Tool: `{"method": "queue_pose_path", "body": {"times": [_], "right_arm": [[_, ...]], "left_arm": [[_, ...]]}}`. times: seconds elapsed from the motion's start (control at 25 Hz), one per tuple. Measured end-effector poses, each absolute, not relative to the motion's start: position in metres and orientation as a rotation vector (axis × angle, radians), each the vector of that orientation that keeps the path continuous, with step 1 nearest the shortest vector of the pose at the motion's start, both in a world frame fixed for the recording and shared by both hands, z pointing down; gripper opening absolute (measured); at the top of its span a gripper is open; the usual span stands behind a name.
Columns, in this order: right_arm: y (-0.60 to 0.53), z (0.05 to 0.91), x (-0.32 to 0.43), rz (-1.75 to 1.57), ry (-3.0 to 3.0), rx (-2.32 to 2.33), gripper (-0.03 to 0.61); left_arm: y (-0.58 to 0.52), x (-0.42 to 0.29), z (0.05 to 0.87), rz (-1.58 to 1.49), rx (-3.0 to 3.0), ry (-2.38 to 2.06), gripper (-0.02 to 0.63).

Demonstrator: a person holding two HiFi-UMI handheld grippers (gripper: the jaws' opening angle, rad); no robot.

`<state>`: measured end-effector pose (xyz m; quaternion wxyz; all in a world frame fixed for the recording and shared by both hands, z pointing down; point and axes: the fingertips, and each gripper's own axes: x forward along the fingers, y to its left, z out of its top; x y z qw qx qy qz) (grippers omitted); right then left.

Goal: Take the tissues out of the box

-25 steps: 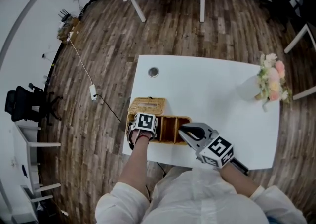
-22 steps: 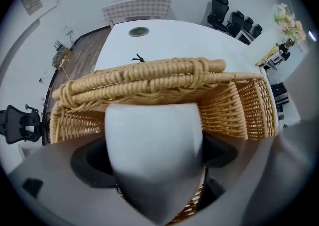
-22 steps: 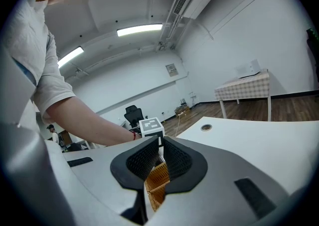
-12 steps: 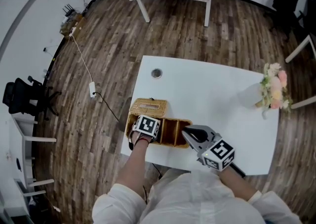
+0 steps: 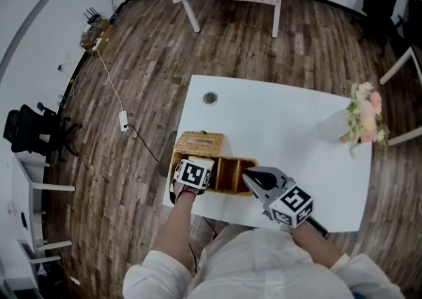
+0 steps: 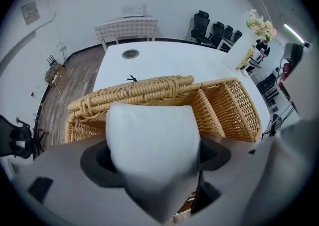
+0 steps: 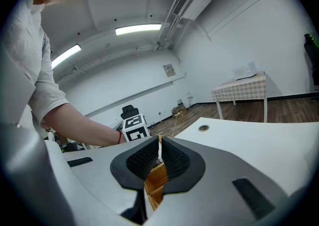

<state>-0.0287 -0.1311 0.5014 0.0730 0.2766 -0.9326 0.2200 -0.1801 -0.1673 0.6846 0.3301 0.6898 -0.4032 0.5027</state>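
Bench [image 5: 297, 126] and box [image 5: 227, 173] sit where they were 1 second ago, and the right hand-held gripper [image 5: 250, 176] has not moved either. It is pressed together on the thin woven wall of the box, which should keep the box from coming up.

The change is on the left. The left hand-held gripper [image 5: 192, 172] points down over the left end of the box, and it has come up a little. Its 2 jaws have just been closing. Now they pinch the white tissues [image 6: 152, 140] from both sides, still set fairly wide because the pack is fat. The tissues sit high against the box, so I think they are on their way out but not yet clear of it.
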Motion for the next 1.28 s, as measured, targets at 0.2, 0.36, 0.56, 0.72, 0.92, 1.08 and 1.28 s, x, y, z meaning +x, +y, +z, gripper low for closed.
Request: {"method": "queue_pose_path", "body": {"times": [0.2, 0.36, 0.56, 0.72, 0.92, 1.08, 1.28], "right_arm": [[-0.128, 0.5, -0.033, 0.644, -2.803, 0.823, 0.036], [-0.124, 0.495, -0.035, 0.635, -2.81, 0.819, 0.037], [-0.122, 0.494, -0.039, 0.628, -2.812, 0.805, 0.036], [-0.116, 0.492, -0.043, 0.613, -2.818, 0.791, 0.035], [-0.113, 0.49, -0.045, 0.603, -2.811, 0.788, 0.036], [-0.114, 0.49, -0.043, 0.595, -2.812, 0.805, 0.036], [-0.112, 0.489, -0.041, 0.581, -2.813, 0.813, 0.037]], "left_arm": [[-0.167, -0.181, 0.674, 1.261, 1.829, -1.078, 0.4], [-0.164, -0.181, 0.66, 1.183, 1.854, -1.117, 0.4], [-0.165, -0.181, 0.645, 1.123, 1.895, -1.171, 0.399], [-0.164, -0.179, 0.636, 1.073, 1.926, -1.203, 0.399], [-0.167, -0.176, 0.62, 1.008, 1.963, -1.235, 0.399], [-0.171, -0.168, 0.609, 0.945, 2.008, -1.251, 0.399], [-0.169, -0.156, 0.596, 0.908, 2.056, -1.259, 0.399]]}}
